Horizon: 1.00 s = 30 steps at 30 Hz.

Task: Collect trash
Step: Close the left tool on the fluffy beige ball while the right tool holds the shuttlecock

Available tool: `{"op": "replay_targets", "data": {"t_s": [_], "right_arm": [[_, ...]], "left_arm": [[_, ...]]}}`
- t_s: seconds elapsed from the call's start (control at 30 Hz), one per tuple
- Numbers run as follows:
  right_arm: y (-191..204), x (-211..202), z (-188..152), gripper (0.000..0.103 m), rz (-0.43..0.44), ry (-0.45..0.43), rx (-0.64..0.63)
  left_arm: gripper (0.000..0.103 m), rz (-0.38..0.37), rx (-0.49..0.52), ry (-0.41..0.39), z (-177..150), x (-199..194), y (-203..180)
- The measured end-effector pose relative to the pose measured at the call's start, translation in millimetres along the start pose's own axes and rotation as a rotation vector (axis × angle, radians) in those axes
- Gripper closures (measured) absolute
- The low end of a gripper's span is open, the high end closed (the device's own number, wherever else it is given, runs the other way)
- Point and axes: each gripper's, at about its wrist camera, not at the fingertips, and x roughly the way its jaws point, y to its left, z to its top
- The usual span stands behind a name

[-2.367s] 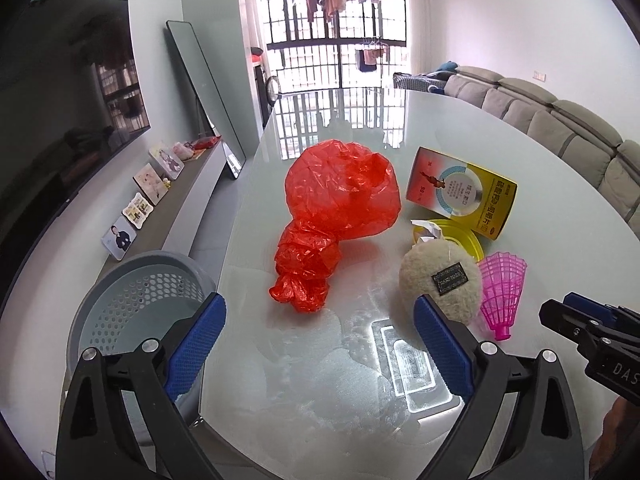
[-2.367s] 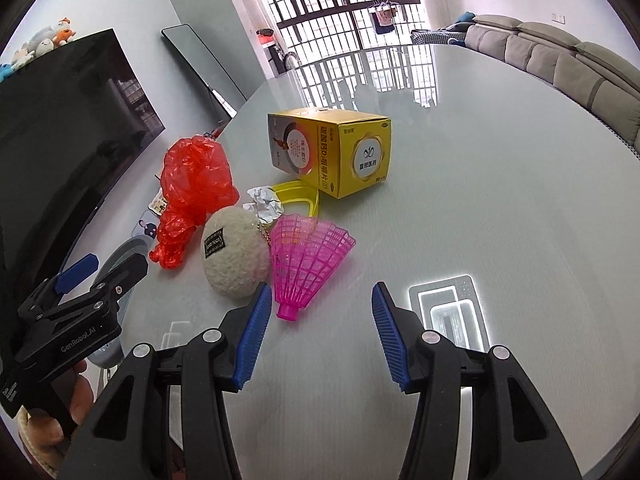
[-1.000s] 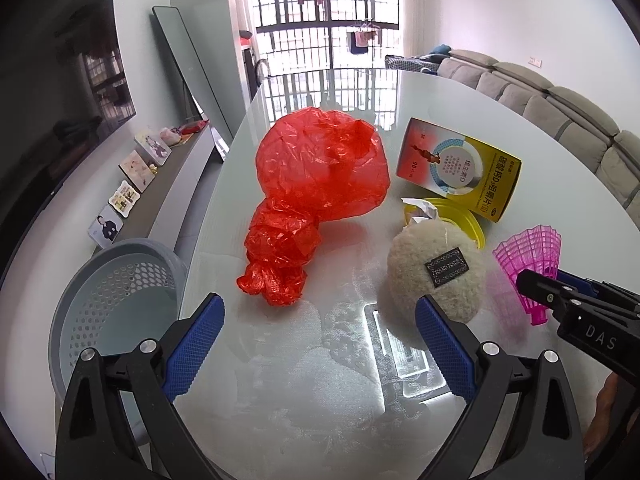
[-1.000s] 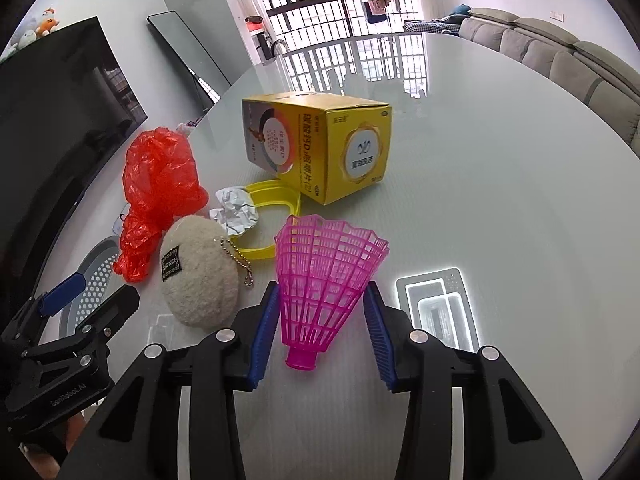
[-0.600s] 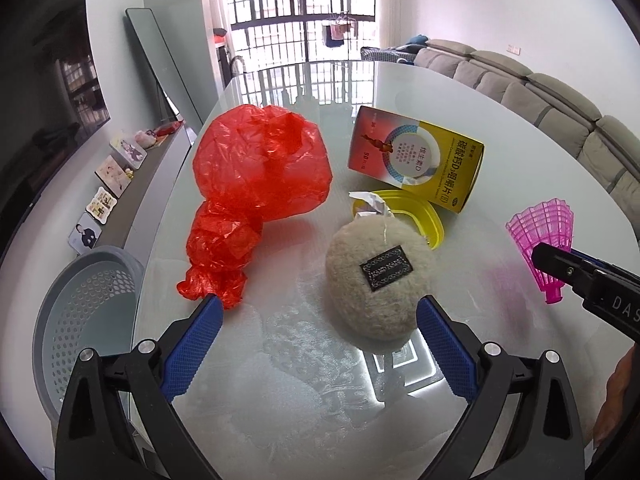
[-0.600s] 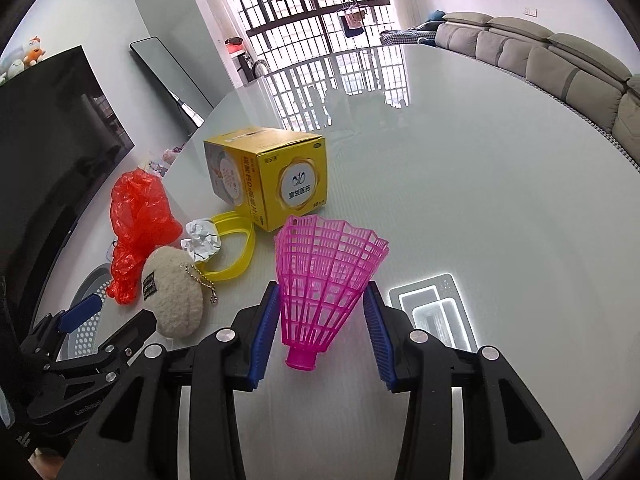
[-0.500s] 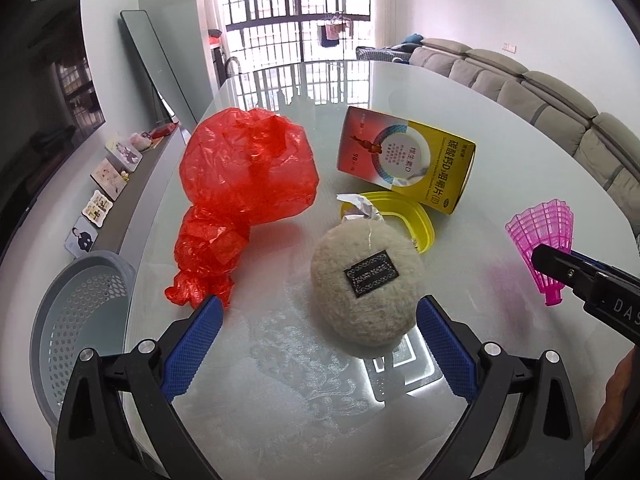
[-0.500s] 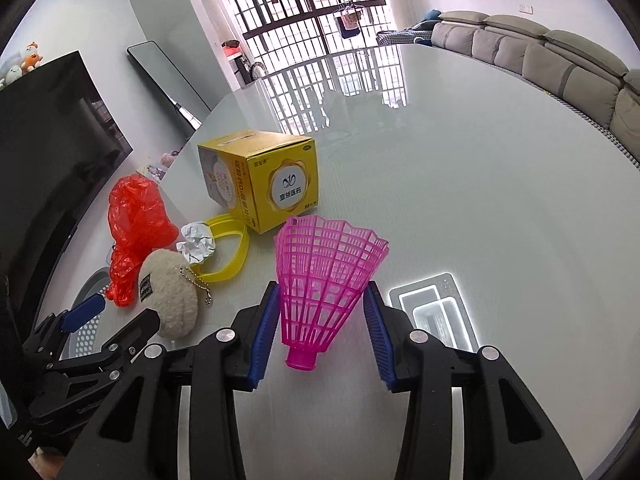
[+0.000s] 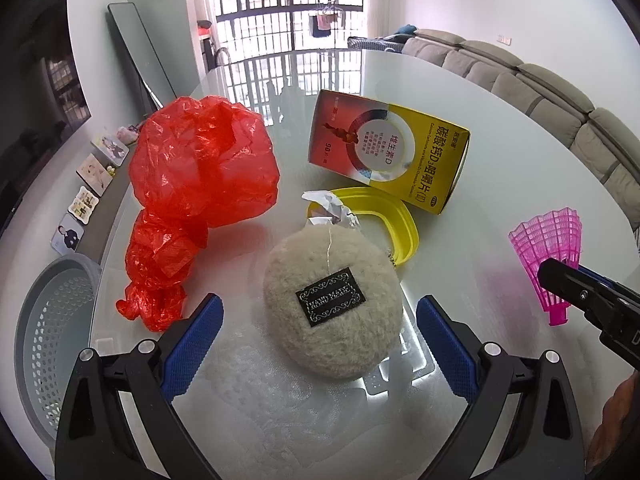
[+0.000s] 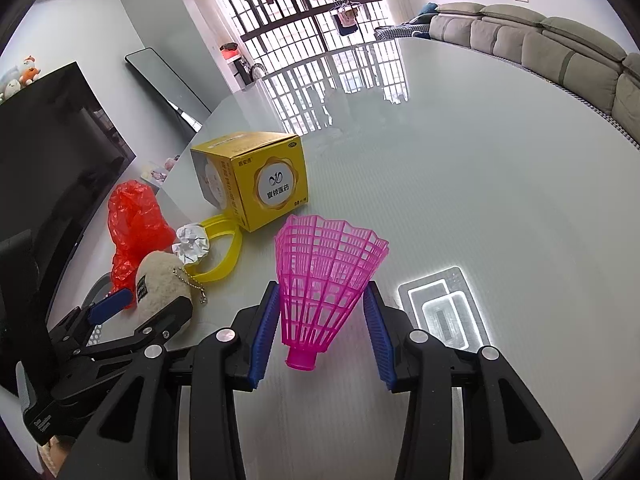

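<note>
Between the blue pads of the right gripper (image 10: 320, 320) sits a pink plastic shuttlecock skirt (image 10: 326, 276). Both pads press against its sides, so the jaws are clamped on it. Its long axis runs along the gripper's line of sight: the narrow base collar points back toward the camera and the flared open rim points away, toward the far side of the white table (image 10: 480, 184). In the left wrist view the same skirt stands with its collar downward and its flare upward. Whether it touches the table cannot be told.

The left gripper (image 9: 318, 338) has its jaws wide apart, with nothing between the pads. A beige plush pouch (image 9: 332, 304) with a black label lies on the table just ahead of them, its ball chain on the side nearer the right gripper. Beyond it lie a crumpled foil wad (image 9: 330, 210) on a yellow lid (image 9: 394, 224), a yellow medicine box (image 9: 390, 152) on its side, and a red plastic bag (image 9: 196, 200). A grey perforated basket (image 9: 50, 328) stands below the table edge.
</note>
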Motion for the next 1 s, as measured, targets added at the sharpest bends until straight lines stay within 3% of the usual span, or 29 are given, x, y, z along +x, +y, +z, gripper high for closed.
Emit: {"op": "replay_targets", "data": {"t_s": [0.17,0.43,1.0], "right_arm": [[-2.6,3.8,-0.6,0.062,0.01,0.013,0.002],[-4.8,6.6,-0.6,0.062,0.013,0.019,0.008],[9.2,-4.4,-6.5,0.062,0.008,0.001,-0.009]], "left_arm": [[0.009,-0.004,0.001,0.001,1.9,4.0,-1.8],[0.04,-0.015,-0.007,0.024,2.6,9.5,-5.0],[0.042,-0.009,-0.01,-0.015,-6.2,-13.8,7.1]]}}
